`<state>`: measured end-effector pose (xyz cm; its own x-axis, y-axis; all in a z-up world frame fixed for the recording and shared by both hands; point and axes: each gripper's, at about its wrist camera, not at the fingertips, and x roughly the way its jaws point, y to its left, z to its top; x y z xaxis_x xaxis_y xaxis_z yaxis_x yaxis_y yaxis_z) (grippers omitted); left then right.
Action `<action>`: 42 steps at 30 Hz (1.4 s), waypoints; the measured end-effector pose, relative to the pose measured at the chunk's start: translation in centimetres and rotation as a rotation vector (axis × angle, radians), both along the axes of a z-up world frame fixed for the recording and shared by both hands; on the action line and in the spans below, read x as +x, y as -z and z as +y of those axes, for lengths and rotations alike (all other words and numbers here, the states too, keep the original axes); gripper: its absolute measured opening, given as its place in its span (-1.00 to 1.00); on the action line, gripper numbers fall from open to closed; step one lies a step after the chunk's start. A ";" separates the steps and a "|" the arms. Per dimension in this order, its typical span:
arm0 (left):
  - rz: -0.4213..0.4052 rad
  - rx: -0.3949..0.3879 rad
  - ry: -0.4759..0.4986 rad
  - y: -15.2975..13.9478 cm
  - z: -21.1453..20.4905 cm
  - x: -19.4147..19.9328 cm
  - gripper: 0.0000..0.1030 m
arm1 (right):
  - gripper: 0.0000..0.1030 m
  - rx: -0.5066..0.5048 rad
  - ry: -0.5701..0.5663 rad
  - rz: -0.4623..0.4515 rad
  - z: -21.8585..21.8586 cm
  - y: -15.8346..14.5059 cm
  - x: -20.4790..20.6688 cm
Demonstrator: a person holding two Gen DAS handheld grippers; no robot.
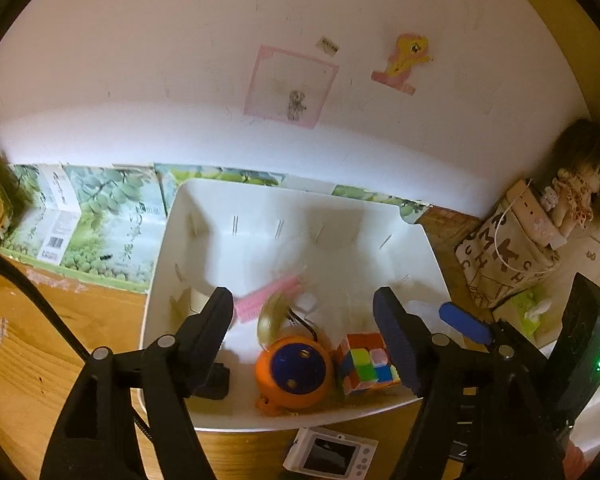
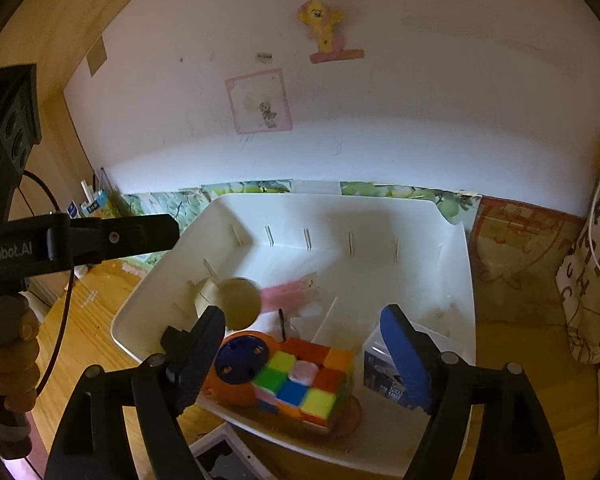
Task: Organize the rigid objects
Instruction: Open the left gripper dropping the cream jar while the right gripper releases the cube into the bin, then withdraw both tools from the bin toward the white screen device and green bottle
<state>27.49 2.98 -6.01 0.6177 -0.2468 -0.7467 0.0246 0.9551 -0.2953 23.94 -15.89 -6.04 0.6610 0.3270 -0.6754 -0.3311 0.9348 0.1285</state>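
Observation:
A white plastic bin [image 1: 420,240] [image 2: 456,264] stands on the wooden desk. In it lie a multicoloured puzzle cube [image 1: 366,362] [image 2: 304,380], an orange and blue round toy [image 1: 294,372] [image 2: 240,364], a pink comb [image 1: 266,296] [image 2: 288,294], a blurred roll of tape [image 1: 272,318] [image 2: 238,302] and a small clear box [image 2: 374,364]. My left gripper [image 1: 304,320] is open above the bin's near part. My right gripper [image 2: 304,344] is open above the cube and toy. The tape roll looks in mid-air, held by neither.
A small white device with a screen [image 1: 332,456] [image 2: 224,460] lies on the desk in front of the bin. Green printed cartons [image 1: 88,220] stand at the left against the wall. A patterned cloth bag [image 1: 504,256] and a doll [image 1: 576,184] are at the right.

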 end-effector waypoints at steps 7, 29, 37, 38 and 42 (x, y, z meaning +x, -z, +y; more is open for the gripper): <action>-0.058 0.019 -0.028 -1.9 0.7 -1.7 0.53 | 0.62 0.037 0.022 0.020 -0.4 -1.6 -1.3; -0.223 0.063 -0.100 -5.5 1.6 -13.1 0.54 | 0.66 0.206 0.077 0.234 -1.4 -3.5 -6.1; -0.178 0.057 -0.117 -3.9 1.2 -16.2 0.54 | 0.66 0.196 0.095 0.330 -0.9 -2.3 -7.2; -0.163 0.060 -0.119 -3.5 1.0 -16.5 0.54 | 0.66 0.200 0.099 0.352 -0.9 -2.0 -7.3; -0.118 0.070 -0.124 -2.2 0.5 -17.6 0.54 | 0.66 0.218 0.113 0.421 -1.0 -0.7 -7.4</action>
